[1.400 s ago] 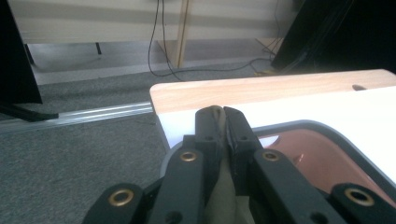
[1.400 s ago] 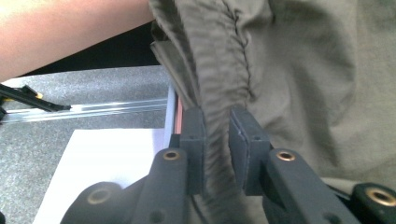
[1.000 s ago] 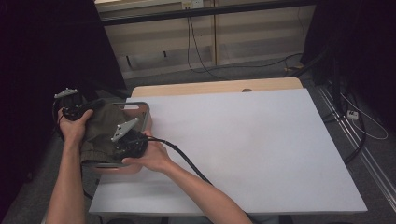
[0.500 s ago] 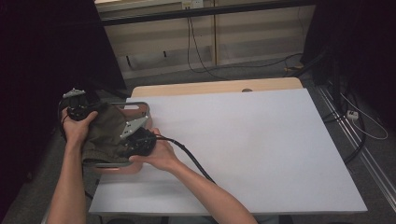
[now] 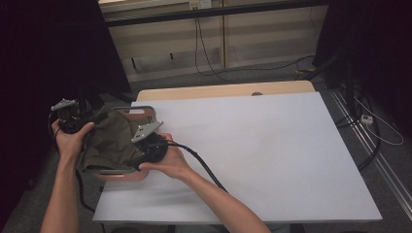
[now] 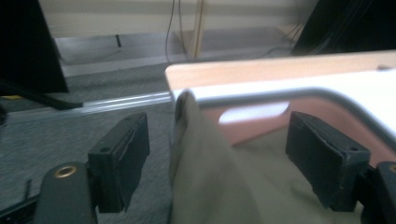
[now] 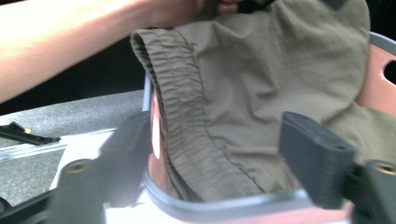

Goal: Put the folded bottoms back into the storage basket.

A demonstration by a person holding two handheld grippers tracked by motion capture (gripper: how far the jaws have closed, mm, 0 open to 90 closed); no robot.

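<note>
Garment: olive-green shorts (image 5: 114, 141) lie bunched in a pink basket (image 5: 137, 111) with a grey rim, at the left end of the white counter (image 5: 272, 155); the elastic waistband (image 7: 187, 135) hangs over the basket's rim.
Left hand-held gripper (image 5: 73, 116): at the basket's far left side; its jaws have just been opening and stand wide apart, with a fold of the cloth (image 6: 205, 177) between them, the pads clear of it.
Right hand-held gripper (image 5: 145, 145): over the basket's right side; its jaws have also just been opening and stand apart above the shorts, gripping nothing.
</note>
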